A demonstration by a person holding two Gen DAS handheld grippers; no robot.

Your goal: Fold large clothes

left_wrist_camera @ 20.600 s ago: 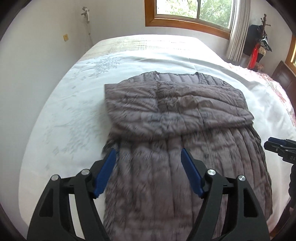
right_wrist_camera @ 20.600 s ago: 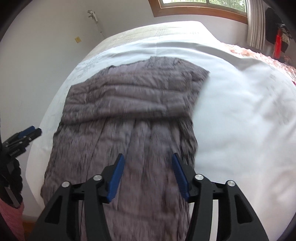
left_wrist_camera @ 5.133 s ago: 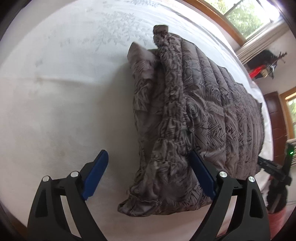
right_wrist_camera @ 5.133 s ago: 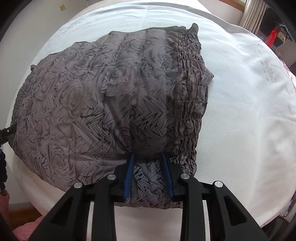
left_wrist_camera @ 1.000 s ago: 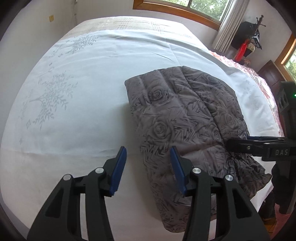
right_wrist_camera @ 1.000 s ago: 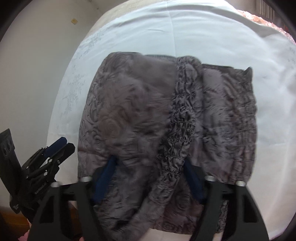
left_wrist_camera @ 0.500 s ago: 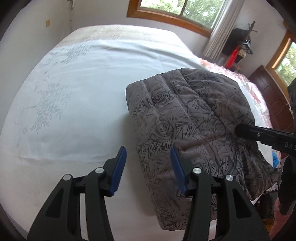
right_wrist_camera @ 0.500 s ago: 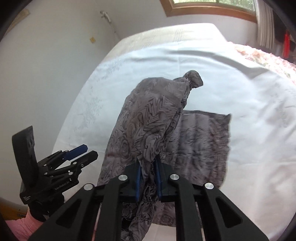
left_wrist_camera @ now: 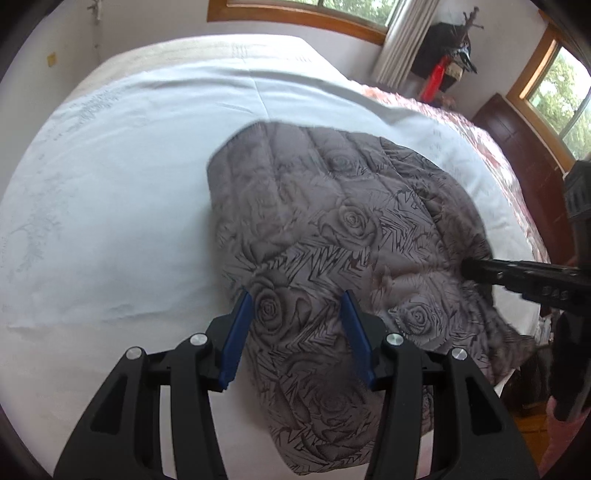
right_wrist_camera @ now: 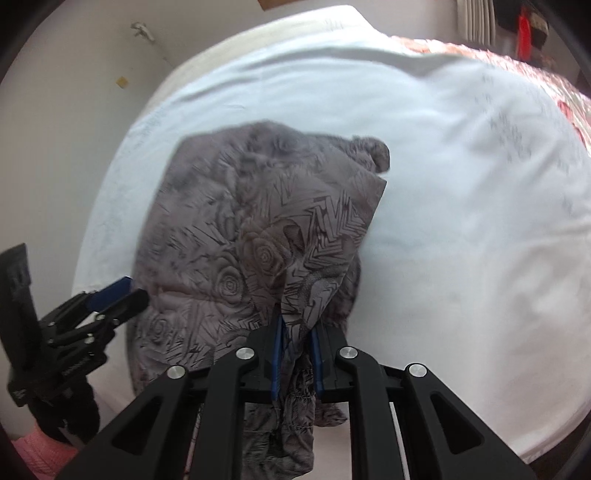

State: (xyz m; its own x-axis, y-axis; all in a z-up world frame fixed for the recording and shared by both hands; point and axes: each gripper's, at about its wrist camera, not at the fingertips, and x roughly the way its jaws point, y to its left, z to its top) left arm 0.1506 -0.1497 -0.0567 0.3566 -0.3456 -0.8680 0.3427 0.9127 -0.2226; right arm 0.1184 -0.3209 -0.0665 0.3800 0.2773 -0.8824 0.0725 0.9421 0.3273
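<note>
Soft daylight enters from the windows (left_wrist_camera: pixel 306 5) at the far wall and the right corner, leaving the white bedsheet (left_wrist_camera: pixel 110 184) bright, nearly washed out toward its right edge in the right wrist view. Both fisheye pictures bend strongly at their rims, with dark vignetted corners. Motion blur smears the jacket (right_wrist_camera: pixel 236 192) and sheet print; shadows are faint.

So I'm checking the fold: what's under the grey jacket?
Around the grey jacket only the white bedsheet shows, so it lies on that. Anything beneath it is covered. The right gripper pinches its near edge.
</note>
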